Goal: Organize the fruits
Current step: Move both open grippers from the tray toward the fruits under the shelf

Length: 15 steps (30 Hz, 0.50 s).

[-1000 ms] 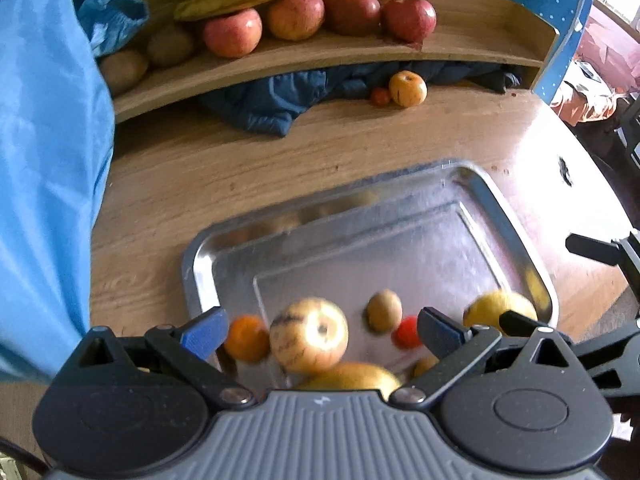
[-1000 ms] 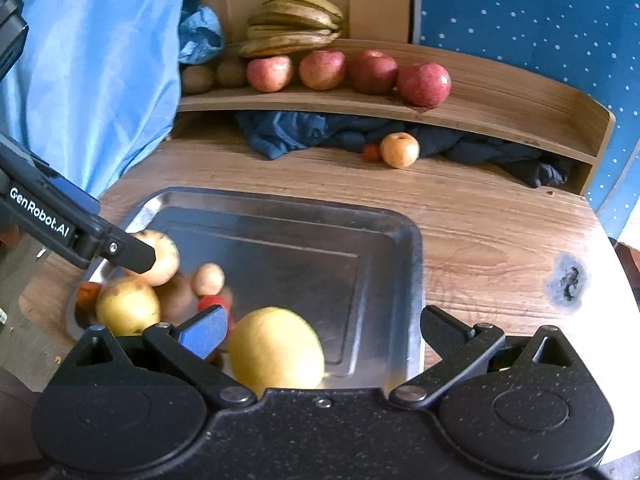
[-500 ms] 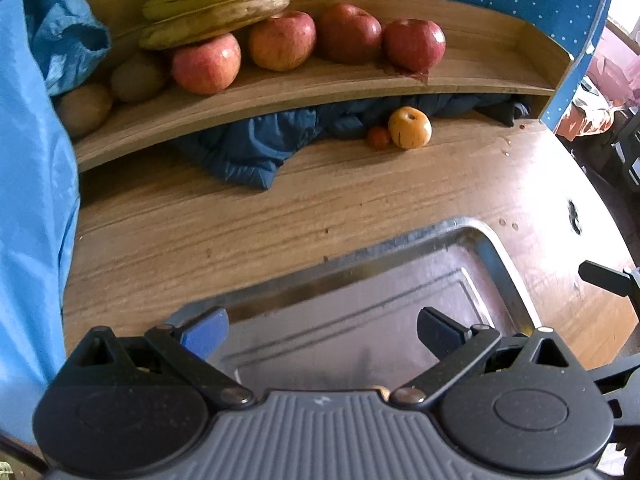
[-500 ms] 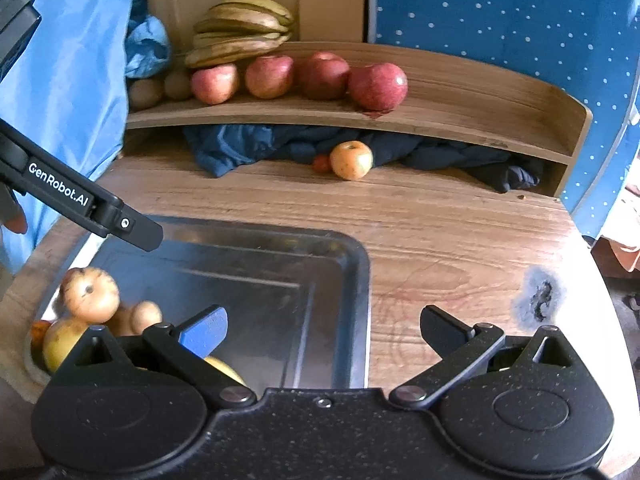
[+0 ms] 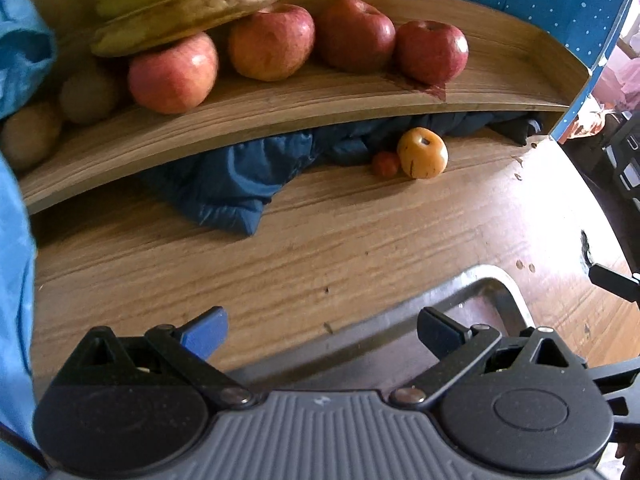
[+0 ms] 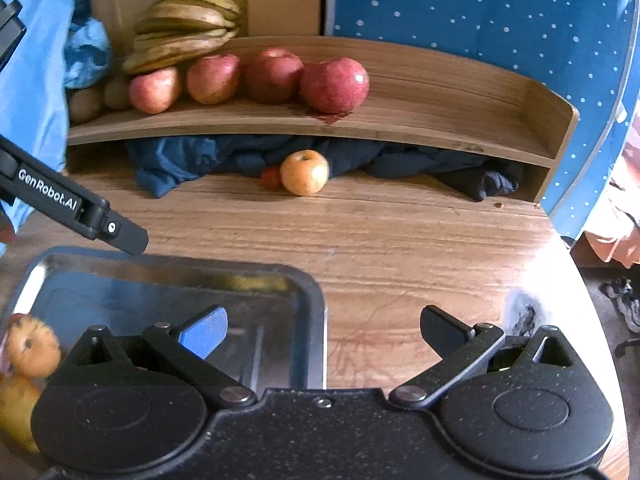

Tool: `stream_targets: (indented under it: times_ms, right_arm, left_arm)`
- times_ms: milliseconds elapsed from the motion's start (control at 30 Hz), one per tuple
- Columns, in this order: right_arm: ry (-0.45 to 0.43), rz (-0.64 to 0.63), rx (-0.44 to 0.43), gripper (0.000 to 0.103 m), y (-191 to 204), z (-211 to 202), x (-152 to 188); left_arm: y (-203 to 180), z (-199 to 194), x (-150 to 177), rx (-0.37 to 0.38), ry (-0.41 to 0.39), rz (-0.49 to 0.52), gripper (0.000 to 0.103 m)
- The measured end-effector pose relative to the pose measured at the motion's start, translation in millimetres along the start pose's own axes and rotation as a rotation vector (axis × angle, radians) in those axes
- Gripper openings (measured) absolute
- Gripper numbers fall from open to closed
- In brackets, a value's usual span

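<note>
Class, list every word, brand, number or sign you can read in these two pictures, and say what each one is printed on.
"GenRobot.AI": white letters on the black finger of the left hand-held gripper, seen in the right wrist view.
No other readable text shows in either view; the blue wall carries only white dots.

Apples (image 6: 272,76) sit in a row on the shelf (image 6: 440,120), bananas (image 6: 184,28) at their left; a tray (image 6: 312,320) rests on the bench (image 6: 400,240) in front.

Domestic room, likely a home: worn wooden table (image 6: 400,240) with curved wooden shelf (image 6: 400,120) holding apples (image 6: 334,85) and bananas (image 6: 184,28), crumpled dark garment (image 6: 400,160) stuffed underneath, blue dotted fabric (image 6: 480,20) behind, shoe (image 6: 624,300) on floor.
</note>
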State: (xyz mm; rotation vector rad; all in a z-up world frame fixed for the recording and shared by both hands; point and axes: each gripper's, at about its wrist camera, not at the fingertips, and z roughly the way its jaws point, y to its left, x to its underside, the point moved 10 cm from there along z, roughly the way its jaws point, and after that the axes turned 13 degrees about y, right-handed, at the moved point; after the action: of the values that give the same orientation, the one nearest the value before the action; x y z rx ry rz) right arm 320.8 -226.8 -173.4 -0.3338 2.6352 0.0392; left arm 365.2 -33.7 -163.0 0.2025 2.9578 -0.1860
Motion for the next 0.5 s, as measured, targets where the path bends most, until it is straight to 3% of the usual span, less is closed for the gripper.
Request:
stream_targets:
  times_ms: [200,500]
  right_arm:
    - [-0.019,0.025,0.034,0.102,-4.9,3.3,-18.1]
    - [-0.031,-0.037,0.055,0.102,-12.5,26.3,-61.3]
  left_arm:
    - [0.7,5.5,-25.9,0.023,-0.021,-0.002,0.102]
    - [1.2,14.8,-56.2,0.057,-0.024,-0.08,0.102]
